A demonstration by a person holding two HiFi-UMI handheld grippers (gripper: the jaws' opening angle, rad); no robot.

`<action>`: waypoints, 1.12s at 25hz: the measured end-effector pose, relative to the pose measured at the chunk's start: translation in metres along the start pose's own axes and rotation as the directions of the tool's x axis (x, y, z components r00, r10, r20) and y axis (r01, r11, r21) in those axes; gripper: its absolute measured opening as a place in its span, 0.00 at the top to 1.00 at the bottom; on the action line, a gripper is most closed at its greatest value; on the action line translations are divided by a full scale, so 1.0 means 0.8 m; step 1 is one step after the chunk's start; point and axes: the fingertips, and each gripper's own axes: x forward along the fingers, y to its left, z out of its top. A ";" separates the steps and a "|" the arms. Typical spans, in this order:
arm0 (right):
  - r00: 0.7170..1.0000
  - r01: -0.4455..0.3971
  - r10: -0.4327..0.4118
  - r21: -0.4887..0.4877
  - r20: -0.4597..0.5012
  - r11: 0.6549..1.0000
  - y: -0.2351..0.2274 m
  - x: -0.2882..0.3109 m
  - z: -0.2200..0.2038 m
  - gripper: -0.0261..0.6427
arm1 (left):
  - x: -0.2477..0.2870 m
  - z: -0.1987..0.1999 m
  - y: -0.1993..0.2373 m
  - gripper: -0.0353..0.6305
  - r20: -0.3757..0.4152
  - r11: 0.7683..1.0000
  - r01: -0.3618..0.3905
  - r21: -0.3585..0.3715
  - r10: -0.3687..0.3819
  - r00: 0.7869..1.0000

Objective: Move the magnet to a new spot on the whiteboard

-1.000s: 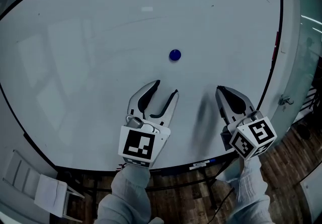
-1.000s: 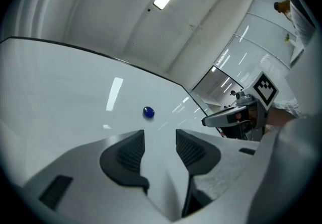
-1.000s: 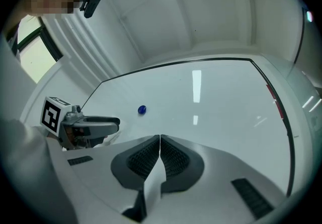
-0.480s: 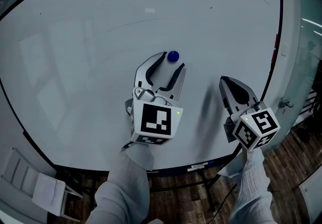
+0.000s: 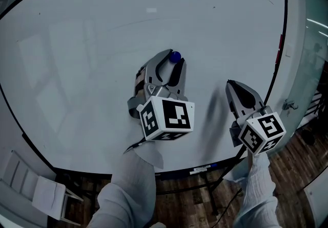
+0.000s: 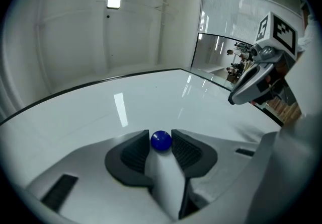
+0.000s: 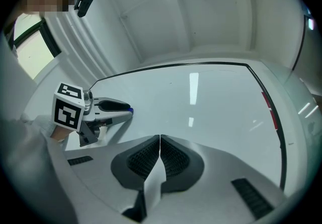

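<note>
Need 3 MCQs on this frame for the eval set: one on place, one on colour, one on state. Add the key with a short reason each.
1. Where is the magnet?
A. Between the left gripper's jaws
B. Lying on the wooden floor
C. In a tray under the board

2. What colour is the magnet?
A. Red
B. Blue
C. Yellow

3. How do the right gripper's jaws stand?
A. Wide apart
B. Closed on a marker pen
C. Together, with nothing between them

Key:
1 A: the left gripper view shows the magnet between the two pads, which have just been closing and now touch it, against the whiteboard.
2 B: it shows as a blue dome in both the head view and the left gripper view.
3 C: the right gripper view shows the pads meeting, with nothing between them.
</note>
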 end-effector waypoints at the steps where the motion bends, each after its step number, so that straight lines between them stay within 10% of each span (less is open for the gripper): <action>1: 1.000 0.001 -0.001 0.001 0.000 1.000 0.000 -0.001 0.000 0.92 | 0.000 0.000 0.000 0.74 -0.004 1.000 -0.002 -0.002 0.002 1.000; 28: 0.998 0.047 -0.048 -0.015 -0.040 0.999 0.009 -0.037 -0.013 0.92 | -0.046 0.012 -0.003 0.76 0.068 0.999 0.021 -0.044 -0.018 0.997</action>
